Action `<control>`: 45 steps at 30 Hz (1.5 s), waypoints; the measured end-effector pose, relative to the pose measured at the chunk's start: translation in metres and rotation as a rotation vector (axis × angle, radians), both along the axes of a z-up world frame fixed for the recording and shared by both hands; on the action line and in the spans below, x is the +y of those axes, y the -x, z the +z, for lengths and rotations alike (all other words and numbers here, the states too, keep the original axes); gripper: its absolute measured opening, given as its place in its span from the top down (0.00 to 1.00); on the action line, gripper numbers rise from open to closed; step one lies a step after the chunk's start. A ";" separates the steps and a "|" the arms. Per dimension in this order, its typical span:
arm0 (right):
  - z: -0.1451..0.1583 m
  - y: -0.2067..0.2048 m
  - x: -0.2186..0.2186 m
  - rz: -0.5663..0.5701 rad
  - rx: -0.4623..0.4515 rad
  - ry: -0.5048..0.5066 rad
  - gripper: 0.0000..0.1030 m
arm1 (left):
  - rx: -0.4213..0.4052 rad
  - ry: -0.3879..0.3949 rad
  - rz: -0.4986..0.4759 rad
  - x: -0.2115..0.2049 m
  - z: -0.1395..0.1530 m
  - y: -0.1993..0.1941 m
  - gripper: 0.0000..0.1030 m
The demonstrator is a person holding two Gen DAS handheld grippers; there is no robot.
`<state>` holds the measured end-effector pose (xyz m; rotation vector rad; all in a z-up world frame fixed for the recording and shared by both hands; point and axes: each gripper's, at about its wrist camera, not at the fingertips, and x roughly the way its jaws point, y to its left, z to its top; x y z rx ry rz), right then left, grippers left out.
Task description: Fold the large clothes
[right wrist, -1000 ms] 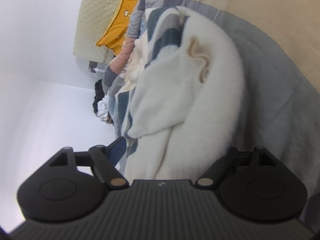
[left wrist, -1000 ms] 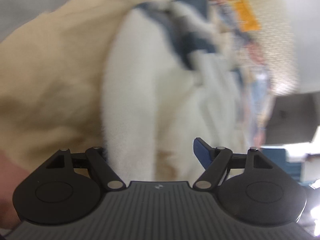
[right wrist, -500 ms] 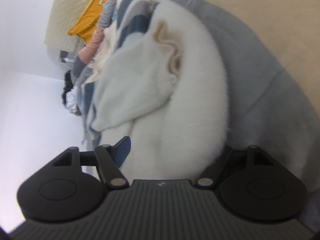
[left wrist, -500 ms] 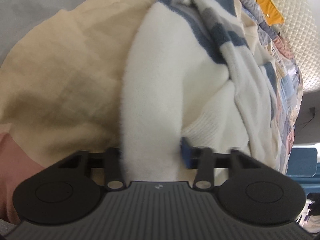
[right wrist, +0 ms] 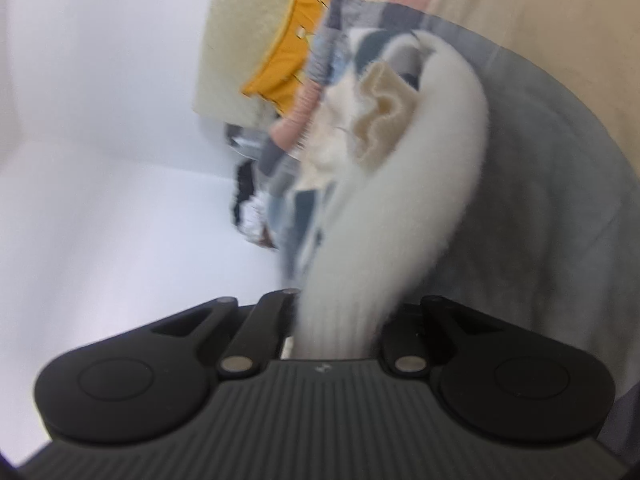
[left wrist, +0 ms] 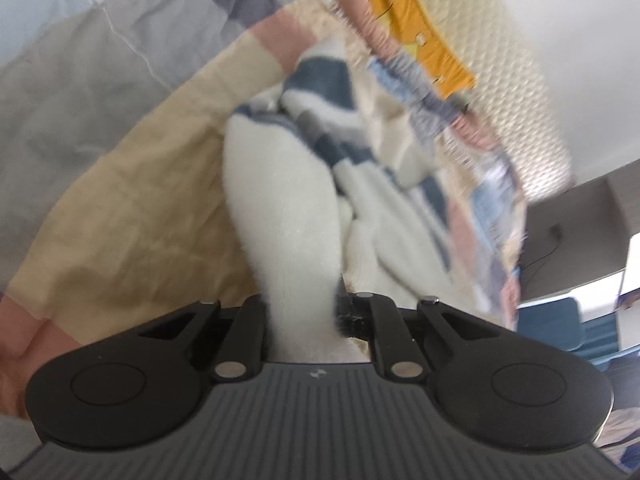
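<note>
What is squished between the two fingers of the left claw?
A fold of the fluffy white sweater sits pinched in the closing left claw. The left wrist view shows it.

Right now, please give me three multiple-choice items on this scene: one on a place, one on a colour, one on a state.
1. Where does the white fuzzy garment lie?
A. on a patchwork bedspread
B. on a wooden floor
C. in a basket

2. What colour is the cushion near the quilted headboard?
A. green
B. orange-yellow
C. black

3. In what state is the right claw?
A. wide open, nothing in it
B. out of view
C. shut on the garment

Answers:
1 A, the bedspread's beige and grey panels surround it.
2 B, it shows orange-yellow in both views.
3 C, white fabric is pinched between its fingers.
</note>
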<state>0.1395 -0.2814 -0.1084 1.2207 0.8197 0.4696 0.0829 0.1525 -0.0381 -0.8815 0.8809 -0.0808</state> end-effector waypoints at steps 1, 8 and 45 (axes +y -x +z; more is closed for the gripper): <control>0.005 0.004 -0.001 -0.007 -0.014 -0.017 0.90 | -0.013 0.013 0.003 0.002 0.007 0.005 0.88; 0.049 0.035 -0.008 0.011 -0.114 -0.033 0.90 | -0.115 0.048 -0.018 0.011 0.064 0.067 0.88; 0.082 -0.067 -0.013 -0.043 -0.162 0.155 0.87 | -0.333 -0.172 0.150 -0.024 0.094 -0.034 0.87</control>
